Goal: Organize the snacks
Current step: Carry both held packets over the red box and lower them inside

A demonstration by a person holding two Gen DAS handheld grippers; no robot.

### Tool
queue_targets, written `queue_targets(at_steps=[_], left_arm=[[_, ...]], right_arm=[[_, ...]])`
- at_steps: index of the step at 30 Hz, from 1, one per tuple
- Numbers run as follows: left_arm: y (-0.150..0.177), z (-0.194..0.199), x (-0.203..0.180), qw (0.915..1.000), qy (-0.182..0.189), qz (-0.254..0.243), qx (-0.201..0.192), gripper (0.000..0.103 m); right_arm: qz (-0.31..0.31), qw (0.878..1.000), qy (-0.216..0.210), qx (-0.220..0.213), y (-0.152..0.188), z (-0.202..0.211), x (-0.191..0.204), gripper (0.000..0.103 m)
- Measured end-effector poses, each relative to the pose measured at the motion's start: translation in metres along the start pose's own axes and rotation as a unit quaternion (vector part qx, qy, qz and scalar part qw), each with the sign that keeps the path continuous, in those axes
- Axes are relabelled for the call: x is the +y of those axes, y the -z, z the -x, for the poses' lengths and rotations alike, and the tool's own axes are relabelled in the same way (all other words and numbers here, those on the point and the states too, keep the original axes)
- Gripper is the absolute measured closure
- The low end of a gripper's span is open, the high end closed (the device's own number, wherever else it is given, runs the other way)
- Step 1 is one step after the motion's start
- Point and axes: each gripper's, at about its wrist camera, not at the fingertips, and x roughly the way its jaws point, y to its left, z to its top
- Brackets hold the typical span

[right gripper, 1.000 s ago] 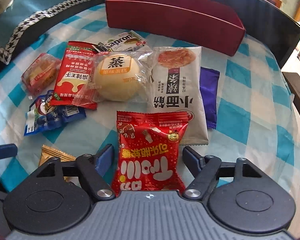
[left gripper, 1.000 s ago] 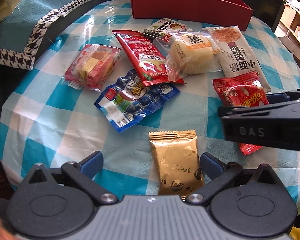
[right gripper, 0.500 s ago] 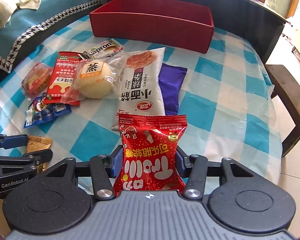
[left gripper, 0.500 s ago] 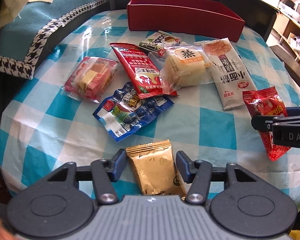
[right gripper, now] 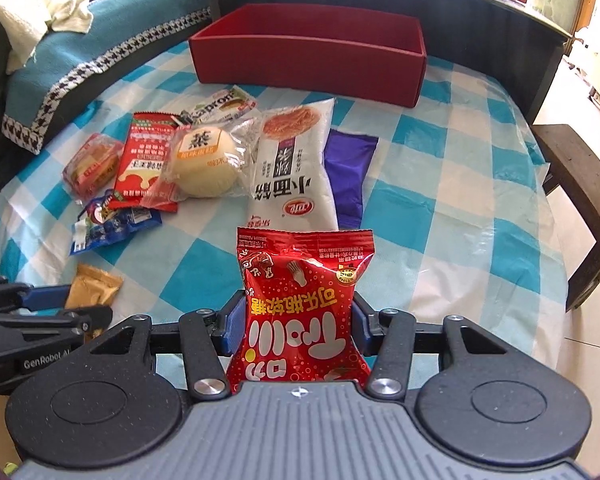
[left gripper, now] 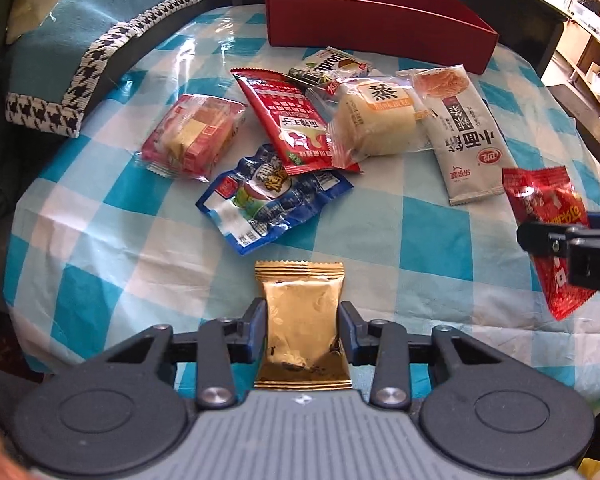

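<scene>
My left gripper (left gripper: 302, 330) is shut on a gold snack packet (left gripper: 300, 320) and holds it above the near edge of the checked table. My right gripper (right gripper: 298, 326) is shut on a red candy bag (right gripper: 300, 312), lifted off the table; that bag also shows at the right of the left wrist view (left gripper: 548, 232). An empty red box (right gripper: 308, 56) stands at the far side of the table. Several snacks lie in between: a bun in clear wrap (right gripper: 204, 164), a white noodle pack (right gripper: 292, 172), a red pack (right gripper: 144, 164), a blue pack (left gripper: 268, 204), a purple pack (right gripper: 348, 172).
The table has a blue and white checked cloth (right gripper: 440, 184). A teal sofa with a houndstooth border (left gripper: 60, 60) lies to the left. A dark wooden chair (right gripper: 584, 184) stands at the table's right. A dark frame runs behind the red box.
Both grippers closed on their packets and lifted them back from the table; the left took the gold packet, the right the red bag. Both views now sit higher and farther from the snacks.
</scene>
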Motion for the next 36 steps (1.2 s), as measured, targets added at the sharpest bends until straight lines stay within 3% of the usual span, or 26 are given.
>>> queue_targets(at_steps=[7, 14, 19, 36], left_arm=[[-0.012, 0.03, -0.011, 0.9986, 0.014, -0.015, -0.049, 0.03], [-0.055, 0.041, -0.018, 0.9944, 0.044, -0.018, -0.094, 0.03], [-0.092, 0.031, -0.028, 0.9912, 0.064, -0.022, -0.114, 0.03], [-0.251, -0.038, -0.045, 0.9819, 0.062, -0.033, -0.176, 0.03]], right_arm=[[-0.001, 1.0, 0.0, -0.029, -0.005, 0.018, -0.002, 0.044], [-0.011, 0.998, 0.015, -0.056, -0.027, 0.027, -0.009, 0.044], [-0.022, 0.998, 0.017, -0.058, -0.053, 0.014, -0.015, 0.044], [-0.028, 0.992, 0.046, -0.115, -0.186, -0.051, -0.052, 0.044]])
